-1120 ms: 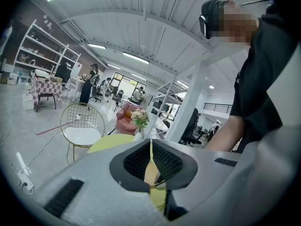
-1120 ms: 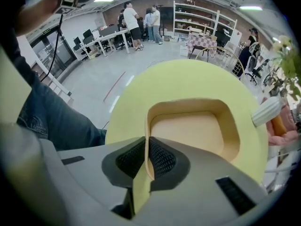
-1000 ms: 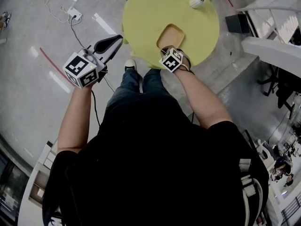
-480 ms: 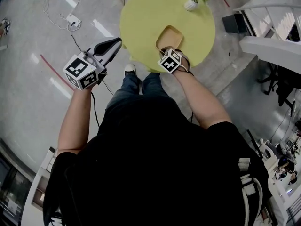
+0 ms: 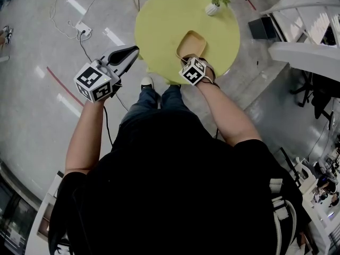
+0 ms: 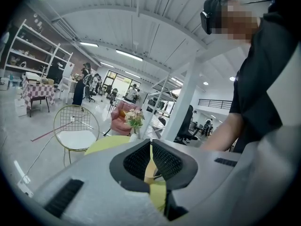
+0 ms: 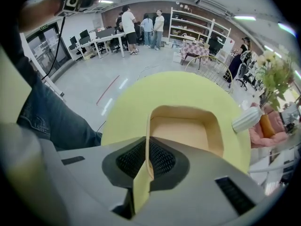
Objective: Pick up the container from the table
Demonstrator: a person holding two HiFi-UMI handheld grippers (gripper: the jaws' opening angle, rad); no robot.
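A tan, shallow container sits at the near side of the round yellow table. My right gripper points steeply down at its near edge. In the right gripper view the right gripper is shut on the thin near rim of the container, which runs up between the black pads. My left gripper hangs in the air left of the table, over the floor. In its own view the left gripper has its jaws together with nothing held.
A small white vase with flowers stands at the table's far side, and the right gripper view shows the vase just right of the container. A gold wire chair stands beyond the table. A power strip and cables lie on the floor to the left.
My right gripper has risen slightly, still shut on the container's rim. The left gripper has hardly moved.
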